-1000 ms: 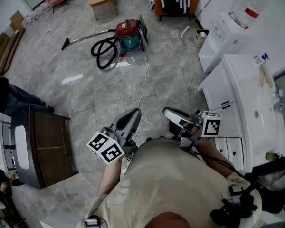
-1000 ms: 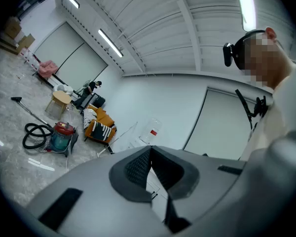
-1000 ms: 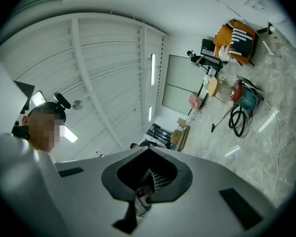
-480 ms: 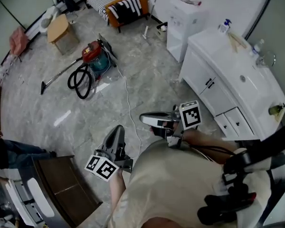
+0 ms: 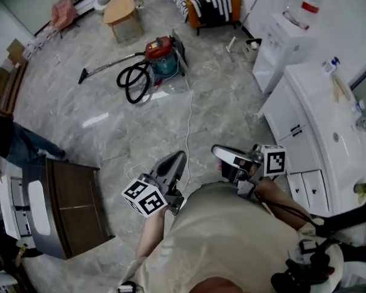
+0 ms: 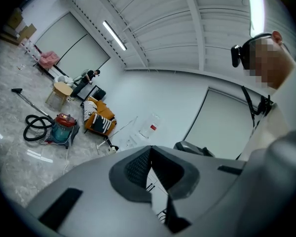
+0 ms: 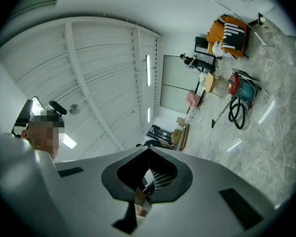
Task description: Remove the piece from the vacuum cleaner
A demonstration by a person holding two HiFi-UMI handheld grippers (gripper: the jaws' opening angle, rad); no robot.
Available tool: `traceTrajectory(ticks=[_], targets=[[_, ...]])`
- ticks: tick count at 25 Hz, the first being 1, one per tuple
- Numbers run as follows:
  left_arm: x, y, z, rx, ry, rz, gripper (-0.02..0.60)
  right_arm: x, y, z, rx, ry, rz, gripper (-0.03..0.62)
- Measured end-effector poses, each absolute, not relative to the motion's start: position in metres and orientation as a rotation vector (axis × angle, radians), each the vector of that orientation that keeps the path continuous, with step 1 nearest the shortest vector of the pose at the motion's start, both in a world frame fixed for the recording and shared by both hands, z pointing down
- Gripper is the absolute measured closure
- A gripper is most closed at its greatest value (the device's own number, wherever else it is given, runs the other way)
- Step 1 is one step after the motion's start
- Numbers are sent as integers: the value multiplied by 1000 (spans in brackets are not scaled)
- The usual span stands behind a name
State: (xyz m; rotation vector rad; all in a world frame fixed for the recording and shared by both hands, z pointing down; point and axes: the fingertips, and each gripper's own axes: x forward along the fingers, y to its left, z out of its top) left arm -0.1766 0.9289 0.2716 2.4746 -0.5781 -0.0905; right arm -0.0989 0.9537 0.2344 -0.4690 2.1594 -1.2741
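Far across the grey floor (image 5: 140, 133), well apart from both grippers: vacuum cleaner (image 5: 161, 49), red lid over teal drum, black hose (image 5: 133, 78) looped just beside, wand (image 5: 107, 63) stretched out leftward. White cord (image 5: 187, 115) running from it toward the near side. Close to the body: left gripper (image 5: 178, 159), jaws together on nothing; right gripper (image 5: 218, 152), jaws likewise closed and empty. At right, white sink cabinet (image 5: 293, 124) and water dispenser (image 5: 274, 47) with bottle (image 5: 305, 5) on top. Beyond the cleaner, small wooden table (image 5: 122, 10) and orange armchair (image 5: 210, 5).
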Motion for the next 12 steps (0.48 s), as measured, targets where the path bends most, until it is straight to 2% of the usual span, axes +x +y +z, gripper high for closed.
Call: traceTrajectory(ticks=[6, 12], targets=[[-180, 931, 276, 2523, -593, -46, 578, -110, 949, 248, -394, 2172, -1350, 592], [-180, 923, 283, 2539, -683, 24, 578, -128, 954, 227, -178, 2308, -1269, 592]])
